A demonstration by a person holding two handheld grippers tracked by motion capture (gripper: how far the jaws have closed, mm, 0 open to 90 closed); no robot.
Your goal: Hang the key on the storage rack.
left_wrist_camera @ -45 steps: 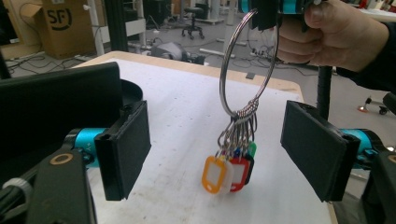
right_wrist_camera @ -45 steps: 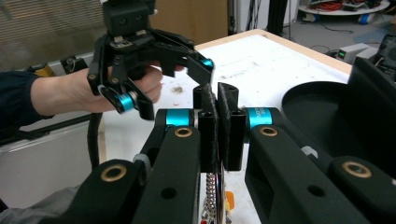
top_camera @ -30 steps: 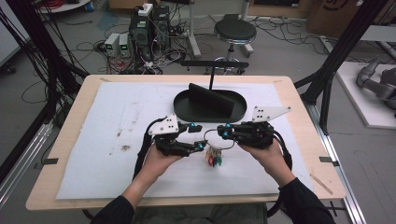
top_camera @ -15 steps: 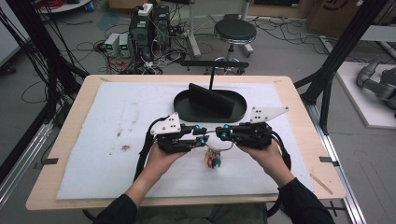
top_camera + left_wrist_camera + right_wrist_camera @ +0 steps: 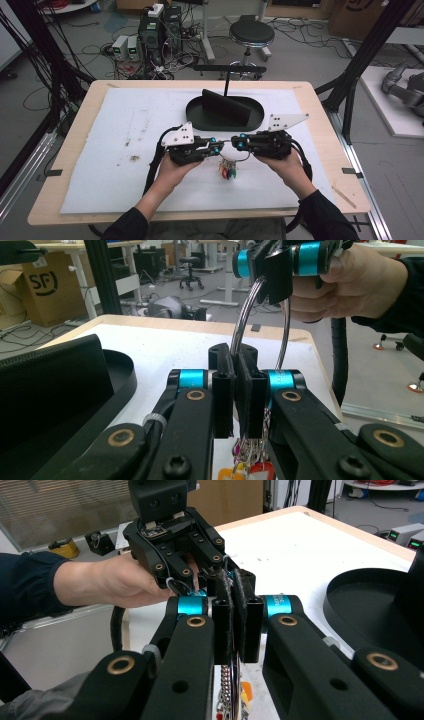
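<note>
Both hand-held grippers, left (image 5: 216, 146) & right (image 5: 239, 144), edged closer at frame centre, clamped on thin stiff metal key ring (image 5: 260, 310) w/ dangling coloured tags (image 5: 227, 171); light, slippery, grip wire.

I see my left gripper (image 5: 216, 146) and right gripper (image 5: 239, 143) nose to nose over the white mat (image 5: 125, 125), both clamped on one metal ring (image 5: 260, 315), so there is no room to pass between them. Directly ahead, the black oval tray (image 5: 200, 107) with its upright slab (image 5: 225, 106) blocks the forward path, close to both tips. The coloured tags (image 5: 227, 171) hang just beneath the gap. To my left the mat lies open and wide; to my right there is a narrower strip before the table edge (image 5: 345, 165).
</note>
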